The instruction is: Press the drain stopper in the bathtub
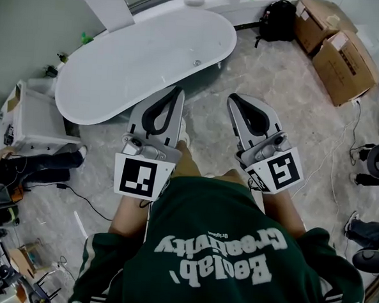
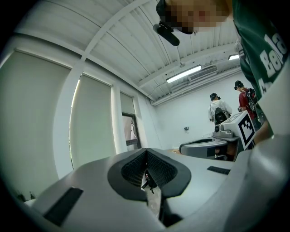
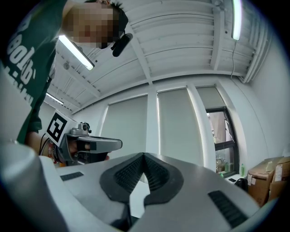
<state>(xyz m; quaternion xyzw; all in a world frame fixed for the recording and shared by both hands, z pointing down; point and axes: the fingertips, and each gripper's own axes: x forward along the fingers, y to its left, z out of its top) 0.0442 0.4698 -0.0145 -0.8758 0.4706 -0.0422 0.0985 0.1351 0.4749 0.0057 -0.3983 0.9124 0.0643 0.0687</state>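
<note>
A white oval bathtub [image 1: 117,69] stands on the marble floor ahead and to the left in the head view. Its small round metal drain stopper [image 1: 197,63] sits on the tub floor near the right end. My left gripper [image 1: 178,92] is shut and empty, its tip just short of the tub's near rim. The right gripper [image 1: 233,100] is also shut and empty, over the floor right of the tub. Both gripper views point up at ceiling and windows: the left gripper [image 2: 146,152] and the right gripper [image 3: 144,157] show their tips meeting, and no tub.
Cardboard boxes [image 1: 339,57] and a black backpack [image 1: 277,20] lie at the back right. A white cabinet [image 1: 35,116] stands left of the tub, with a seated person [image 1: 22,166] beside it. Cables [image 1: 336,156] and shoes [image 1: 364,232] are on the floor at right.
</note>
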